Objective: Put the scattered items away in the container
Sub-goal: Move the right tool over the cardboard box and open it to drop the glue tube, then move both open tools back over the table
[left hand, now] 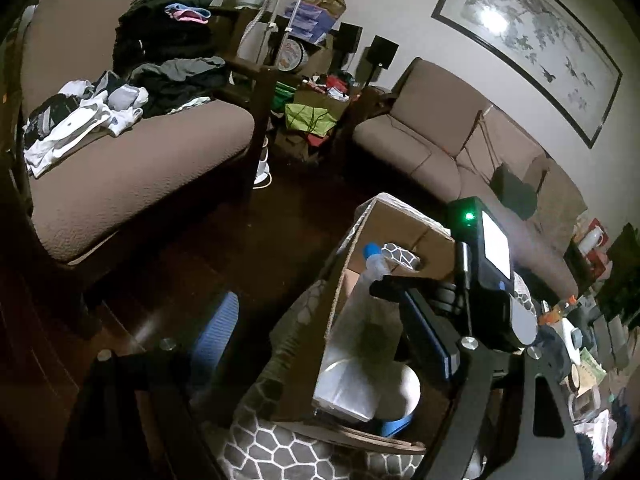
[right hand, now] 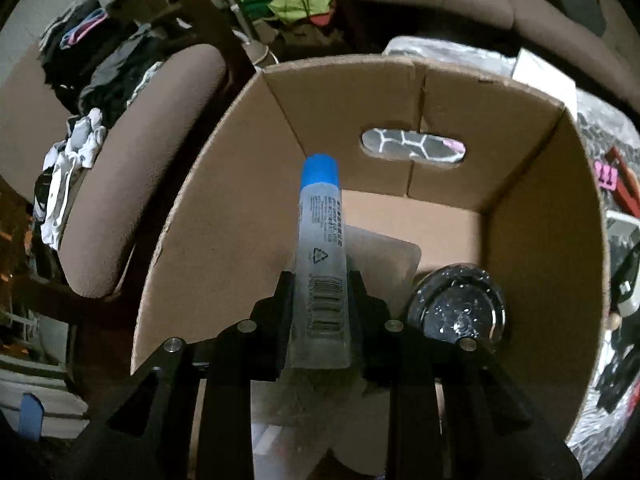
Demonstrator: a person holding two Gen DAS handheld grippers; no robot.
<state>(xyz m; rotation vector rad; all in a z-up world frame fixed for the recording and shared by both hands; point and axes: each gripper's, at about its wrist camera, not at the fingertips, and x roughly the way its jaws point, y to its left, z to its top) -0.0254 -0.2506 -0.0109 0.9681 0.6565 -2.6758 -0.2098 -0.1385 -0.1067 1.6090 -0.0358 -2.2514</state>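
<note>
My right gripper (right hand: 320,280) is shut on a clear tube with a blue cap (right hand: 318,240), holding it over the open cardboard box (right hand: 224,184). In the box lie a dark round lid (right hand: 458,306) and a flat pale packet (right hand: 384,256). In the left wrist view the box (left hand: 348,280) stands on a grey honeycomb cloth (left hand: 272,452), with the tube (left hand: 374,264) and the right gripper's body (left hand: 480,280) above it. My left gripper (left hand: 316,384) is open and empty, its fingers (left hand: 132,392) wide apart beside the box's near left side.
A brown armchair (left hand: 132,168) piled with clothes (left hand: 160,52) stands left. A brown sofa (left hand: 460,148) runs along the right wall. Bags and boxes (left hand: 312,116) fill the corner between them. Clutter (left hand: 580,360) lies to the box's right. Dark wooden floor (left hand: 240,248) lies below.
</note>
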